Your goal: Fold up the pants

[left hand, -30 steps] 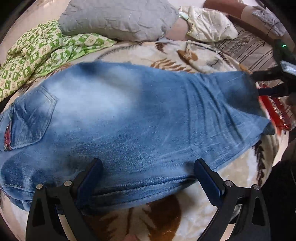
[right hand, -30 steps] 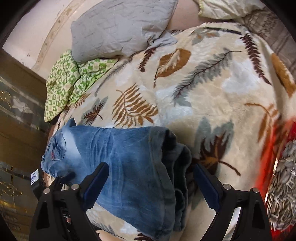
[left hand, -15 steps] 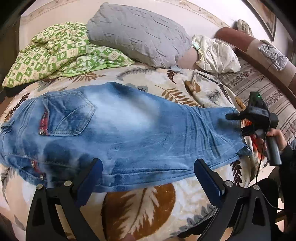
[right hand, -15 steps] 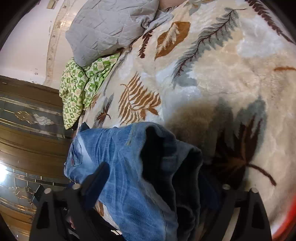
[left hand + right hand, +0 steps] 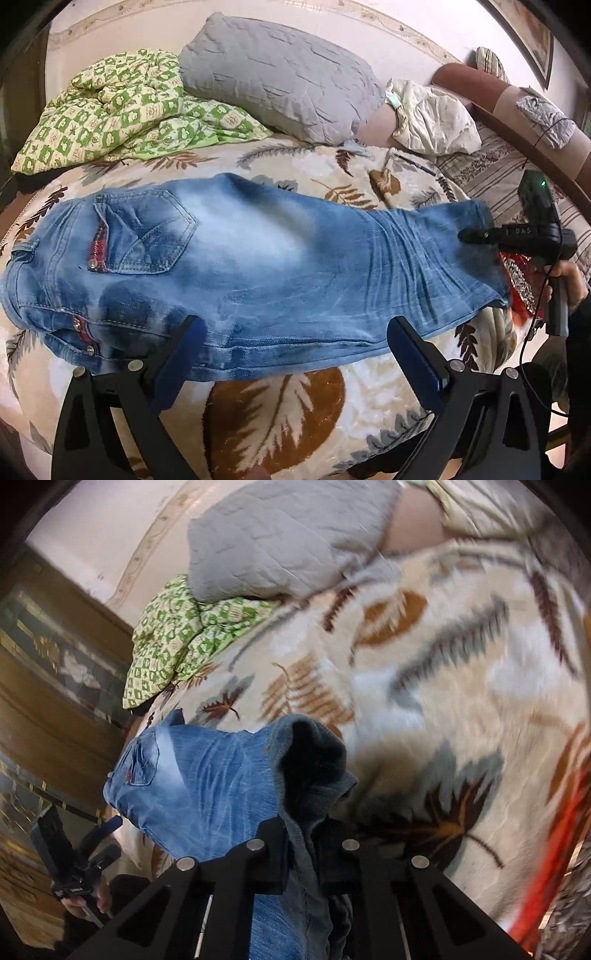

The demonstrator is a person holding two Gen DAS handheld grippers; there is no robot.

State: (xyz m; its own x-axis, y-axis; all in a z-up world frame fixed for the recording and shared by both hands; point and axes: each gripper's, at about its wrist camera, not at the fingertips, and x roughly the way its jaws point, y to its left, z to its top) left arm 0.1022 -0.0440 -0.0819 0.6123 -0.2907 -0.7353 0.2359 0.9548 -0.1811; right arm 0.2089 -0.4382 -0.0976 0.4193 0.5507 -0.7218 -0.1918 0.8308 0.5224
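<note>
The jeans (image 5: 258, 273) lie flat across a bed covered by a cream blanket (image 5: 280, 402) printed with brown and grey leaves, the waistband and back pocket (image 5: 142, 232) at the left end in the left wrist view and the leg hems at the right end. The left gripper (image 5: 293, 349) hangs above the near long edge of the jeans with its blue-padded jaws spread wide and nothing between them; the pads touch no cloth. The right gripper (image 5: 301, 853) has just been closing its jaws, and they now pinch the hem end of the jeans, the denim bunched up in a fold between the black fingers and rising in a dark hollow above them. In the left wrist view the same right gripper (image 5: 469, 235) shows at the hem end, its handle in the person's right hand (image 5: 565, 284). A grey quilted pillow (image 5: 280, 74) and a green-and-cream checked quilt (image 5: 122, 114) lie at the head of the bed, well apart from the jeans, with a crumpled white cloth (image 5: 432, 118) beside the pillow. Something red (image 5: 517, 280) sits at the bed's edge just past the hems; the frames do not show what it is. The right wrist view is blurred.
</note>
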